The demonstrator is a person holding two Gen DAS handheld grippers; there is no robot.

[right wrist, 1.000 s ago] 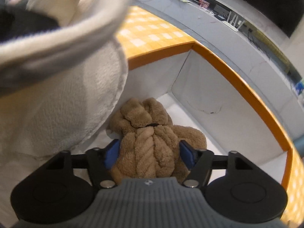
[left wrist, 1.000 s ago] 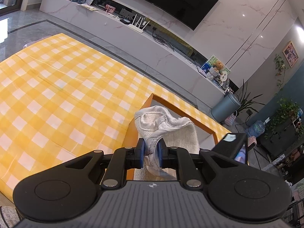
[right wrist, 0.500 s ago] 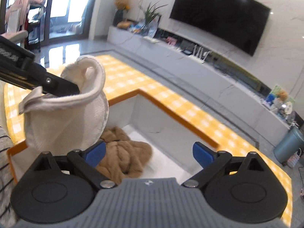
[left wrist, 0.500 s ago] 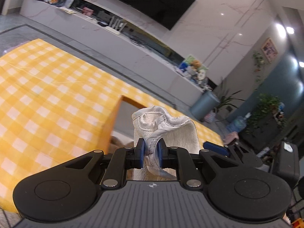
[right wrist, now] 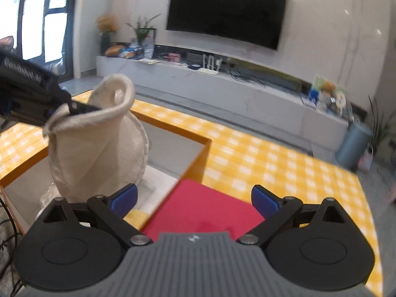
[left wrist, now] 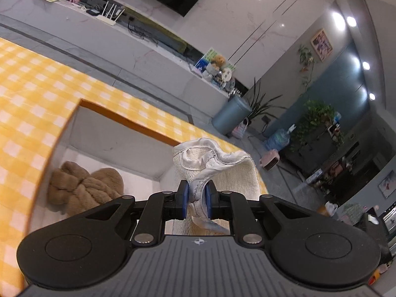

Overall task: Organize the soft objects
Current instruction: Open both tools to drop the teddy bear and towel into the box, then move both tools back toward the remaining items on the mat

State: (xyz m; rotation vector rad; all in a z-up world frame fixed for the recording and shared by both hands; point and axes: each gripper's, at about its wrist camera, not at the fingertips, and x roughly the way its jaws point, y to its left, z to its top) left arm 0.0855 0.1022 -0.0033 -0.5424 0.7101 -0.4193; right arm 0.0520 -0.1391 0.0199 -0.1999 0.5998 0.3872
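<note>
Presently: brown plush toy (left wrist: 84,189) lies at left inside orange-rimmed box (left wrist: 118,113) sunk in yellow checked tabletop (left wrist: 32,86). Left gripper (left wrist: 196,199), jaws narrow, pinches edge of white cloth pouch (left wrist: 217,163), which hangs over box. Right gripper (right wrist: 194,199): jaws have just been opening, stand wide, nothing between; red sheet (right wrist: 205,208) lies below, right of box.

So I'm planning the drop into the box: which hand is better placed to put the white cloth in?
Left, probably. The left gripper is shut on the white cloth above the box; the right gripper is open and empty.
</note>
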